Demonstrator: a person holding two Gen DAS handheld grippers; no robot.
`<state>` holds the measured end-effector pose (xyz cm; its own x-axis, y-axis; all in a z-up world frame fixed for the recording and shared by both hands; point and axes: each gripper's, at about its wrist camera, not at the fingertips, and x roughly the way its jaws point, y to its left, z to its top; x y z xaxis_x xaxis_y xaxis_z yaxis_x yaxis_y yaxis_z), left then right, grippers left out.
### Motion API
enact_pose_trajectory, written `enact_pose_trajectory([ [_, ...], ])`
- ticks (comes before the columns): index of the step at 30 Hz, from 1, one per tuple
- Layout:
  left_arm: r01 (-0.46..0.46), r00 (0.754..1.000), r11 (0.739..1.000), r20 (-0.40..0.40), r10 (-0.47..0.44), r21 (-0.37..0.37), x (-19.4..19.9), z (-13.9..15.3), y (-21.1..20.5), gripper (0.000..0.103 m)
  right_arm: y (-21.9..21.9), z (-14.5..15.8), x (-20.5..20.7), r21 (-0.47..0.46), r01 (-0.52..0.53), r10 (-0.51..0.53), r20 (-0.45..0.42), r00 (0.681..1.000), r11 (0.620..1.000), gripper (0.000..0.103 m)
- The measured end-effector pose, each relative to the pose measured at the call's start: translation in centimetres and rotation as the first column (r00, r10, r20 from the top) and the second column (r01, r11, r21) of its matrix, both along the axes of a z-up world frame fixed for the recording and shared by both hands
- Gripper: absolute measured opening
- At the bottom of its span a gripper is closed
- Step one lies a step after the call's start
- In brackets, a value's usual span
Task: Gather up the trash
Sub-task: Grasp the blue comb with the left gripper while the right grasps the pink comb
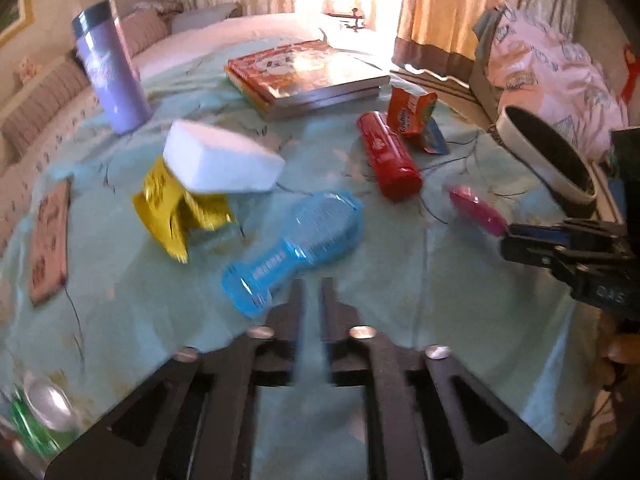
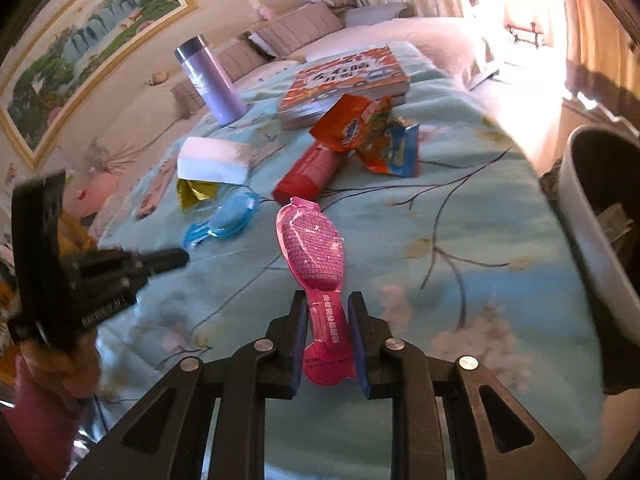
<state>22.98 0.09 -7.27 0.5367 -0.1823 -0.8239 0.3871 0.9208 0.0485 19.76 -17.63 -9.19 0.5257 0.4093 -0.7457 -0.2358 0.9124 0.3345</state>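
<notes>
Pink pouch [image 2: 316,264] with unreadable white print sits clamped in right tool [image 2: 329,328].

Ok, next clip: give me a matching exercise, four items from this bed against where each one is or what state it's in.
Items:
1. pink pouch
2. blue pouch
3. white block
4. purple flask

Places or states:
A. standing upright near the pillows
B. lying flat just ahead of the left gripper, not held
C. resting on top of a yellow wrapper
D. its narrow end clamped in the right gripper

Pairs: 1-D, 2-B, 3-C, 4-A
</notes>
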Motion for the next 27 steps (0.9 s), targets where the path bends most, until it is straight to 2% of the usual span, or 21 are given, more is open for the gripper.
enact_pose_trajectory([
  [1, -0.004, 1.000, 1.000, 0.011, 0.003, 0.031, 0.6, -0.3, 0.0, 0.050, 0.1, 0.0, 0.0, -0.010, 0.001, -0.001, 0.006, 1.000, 1.000, 0.024],
  [2, -0.007, 1.000, 0.998, 0.027, 0.005, 0.063, 1.0, -0.5, -0.1, 0.055, 0.4, 0.0, 0.0, -0.021, -0.002, 0.002, 0.013, 1.000, 1.000, 0.024],
  [4, 0.000, 0.999, 0.993, 0.043, -0.005, 0.115, 1.7, -1.1, -0.4, 0.055, 1.0, 0.0, 0.0, -0.046, -0.012, 0.013, 0.027, 1.000, 0.999, 0.026],
  [7, 0.002, 1.000, 0.992, 0.028, -0.006, 0.123, 2.5, -1.8, -0.1, 0.055, 1.9, -0.2, 0.1, -0.066, -0.041, 0.044, 0.048, 0.998, 0.997, 0.039],
  [9, 0.011, 1.000, 0.996, 0.018, -0.012, 0.089, 2.6, -1.9, 0.4, 0.047, 2.4, -0.3, 0.1, -0.095, -0.055, 0.061, 0.061, 0.996, 0.994, 0.042],
  [10, 0.027, 1.000, 0.998, -0.001, -0.027, 0.060, 2.7, -1.9, 0.5, 0.035, 2.6, -0.3, 0.2, -0.105, -0.063, 0.070, 0.067, 0.995, 0.992, 0.043],
  [11, 0.030, 1.000, 0.998, -0.004, -0.030, 0.053, 2.5, -1.9, 0.4, 0.028, 2.7, -0.3, 0.3, -0.113, -0.069, 0.077, 0.071, 0.994, 0.991, 0.043],
  [14, 0.037, 0.999, 0.996, -0.001, -0.037, 0.075, 2.0, -1.8, 0.0, 0.019, 3.1, -0.7, 0.7, -0.142, -0.083, 0.093, 0.068, 0.993, 0.986, 0.043],
  [17, 0.038, 0.999, 0.998, -0.025, -0.037, 0.044, 1.0, -1.6, -0.3, 0.016, 3.0, -1.0, 1.1, -0.144, -0.089, 0.098, 0.060, 0.993, 0.986, 0.042],
  [20, 0.020, 0.996, 0.999, -0.082, -0.023, -0.036, 0.0, -1.3, 0.0, 0.016, 2.6, -0.9, 0.9, -0.139, -0.068, 0.076, 0.053, 0.996, 0.988, 0.031],
  [21, 0.014, 0.994, 0.997, -0.108, -0.022, -0.073, -0.6, -1.1, 0.1, 0.016, 2.2, -0.9, 0.8, -0.115, -0.060, 0.065, 0.046, 0.997, 0.992, 0.026],
  [23, 0.012, 0.991, 0.994, -0.130, -0.026, -0.108, -1.5, -0.9, -0.1, 0.016, 1.0, -0.9, 0.8, -0.059, -0.024, 0.026, 0.027, 0.999, 0.998, 0.026],
  [27, -0.015, 0.994, 0.995, -0.110, 0.004, -0.100, -2.3, -0.3, -0.6, 0.018, -0.3, -0.9, 0.4, -0.024, 0.013, -0.012, 0.018, 1.000, 1.000, 0.026],
])
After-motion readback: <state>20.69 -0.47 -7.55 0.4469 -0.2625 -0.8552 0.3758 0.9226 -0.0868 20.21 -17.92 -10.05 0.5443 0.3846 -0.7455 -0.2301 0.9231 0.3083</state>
